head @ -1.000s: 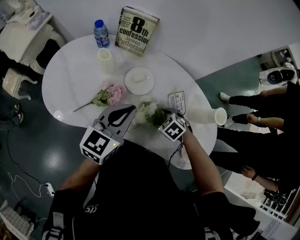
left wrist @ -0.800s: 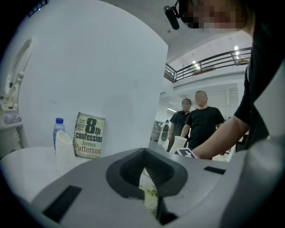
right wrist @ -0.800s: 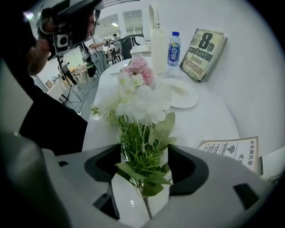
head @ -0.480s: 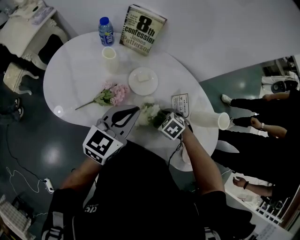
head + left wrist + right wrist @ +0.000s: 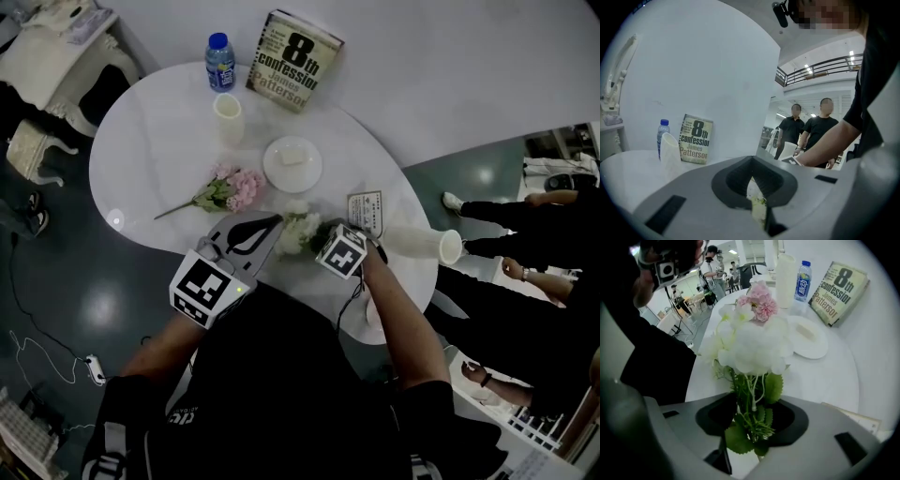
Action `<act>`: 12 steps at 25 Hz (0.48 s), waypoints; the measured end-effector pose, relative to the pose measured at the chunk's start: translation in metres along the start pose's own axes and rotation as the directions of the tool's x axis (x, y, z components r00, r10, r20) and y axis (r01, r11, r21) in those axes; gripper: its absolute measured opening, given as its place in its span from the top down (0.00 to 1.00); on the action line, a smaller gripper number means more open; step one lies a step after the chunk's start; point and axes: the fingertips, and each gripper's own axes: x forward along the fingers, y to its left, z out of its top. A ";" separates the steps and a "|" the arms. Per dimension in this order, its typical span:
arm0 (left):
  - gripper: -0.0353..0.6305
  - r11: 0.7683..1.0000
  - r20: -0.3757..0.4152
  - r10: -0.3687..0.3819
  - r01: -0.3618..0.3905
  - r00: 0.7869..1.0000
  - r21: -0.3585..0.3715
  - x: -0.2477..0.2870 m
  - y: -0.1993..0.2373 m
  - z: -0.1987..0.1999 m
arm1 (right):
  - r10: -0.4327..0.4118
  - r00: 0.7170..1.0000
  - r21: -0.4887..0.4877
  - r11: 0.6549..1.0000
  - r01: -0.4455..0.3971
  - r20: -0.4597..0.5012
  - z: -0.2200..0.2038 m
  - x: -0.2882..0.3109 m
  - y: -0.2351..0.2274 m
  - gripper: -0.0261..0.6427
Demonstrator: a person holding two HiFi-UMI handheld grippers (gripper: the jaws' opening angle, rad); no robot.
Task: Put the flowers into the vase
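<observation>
We read the white table (image 5: pixel 150 141) as a dial, with ourselves at 6 o'clock. The white flowers (image 5: pixel 298 231) lie near the 6 o'clock edge, blooms toward 9 o'clock. Our right gripper (image 5: pixel 751 430) points steeply down over their green stems, and its jaws are closing. The stems and leaves stand between the jaws, a gap still shows, and we see no pad pressing yet. Our left gripper (image 5: pixel 270 223) is clenched on nothing. It sits at 9 o'clock of the white blooms and just beside them, aimed roughly level across the table.

The pink flowers (image 5: pixel 234 187) lie loose toward 8 o'clock of the table's centre, their stem trailing out to the 9 o'clock side. A tall cream vase (image 5: pixel 228 117) stands upright toward 11 o'clock, with a blue-capped bottle (image 5: pixel 219 61) beyond it. A second cream vase (image 5: pixel 424 244) lies on its side at the 4 o'clock edge, mouth toward 3 o'clock. A white plate (image 5: pixel 292 165) sits at centre, a book (image 5: pixel 294 61) stands at 12 o'clock, and a printed card (image 5: pixel 366 212) lies between the white flowers and the fallen vase.
</observation>
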 end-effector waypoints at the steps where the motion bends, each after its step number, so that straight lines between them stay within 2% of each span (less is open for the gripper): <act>1: 0.93 1.000 -0.002 -0.002 0.002 1.000 0.000 0.000 0.000 0.000 | -0.031 0.999 -0.029 0.999 0.030 -0.016 -0.001 0.000 -0.002 0.67; 3: 0.93 1.000 -0.019 -0.005 0.005 1.000 -0.008 0.001 0.002 0.001 | -0.088 0.996 -0.083 0.993 0.085 -0.035 -0.002 -0.002 -0.005 0.61; 5: 0.93 1.000 -0.015 -0.010 0.010 1.000 -0.007 0.002 0.003 0.002 | -0.124 0.992 -0.116 0.986 0.120 -0.036 0.001 -0.005 -0.005 0.61; 8: 0.93 1.000 0.007 -0.027 0.027 1.000 0.001 0.000 0.004 0.004 | -0.131 0.990 -0.134 0.983 0.123 -0.051 0.001 -0.005 -0.003 0.61; 9: 0.93 1.000 0.012 -0.030 0.030 0.999 0.004 0.000 0.004 0.005 | -0.125 0.990 -0.130 0.985 0.116 -0.058 0.002 -0.005 -0.003 0.62; 12: 0.93 0.999 0.021 -0.037 0.037 0.999 0.009 -0.002 0.005 0.009 | -0.120 0.990 -0.121 0.986 0.111 -0.068 0.003 -0.005 -0.001 0.74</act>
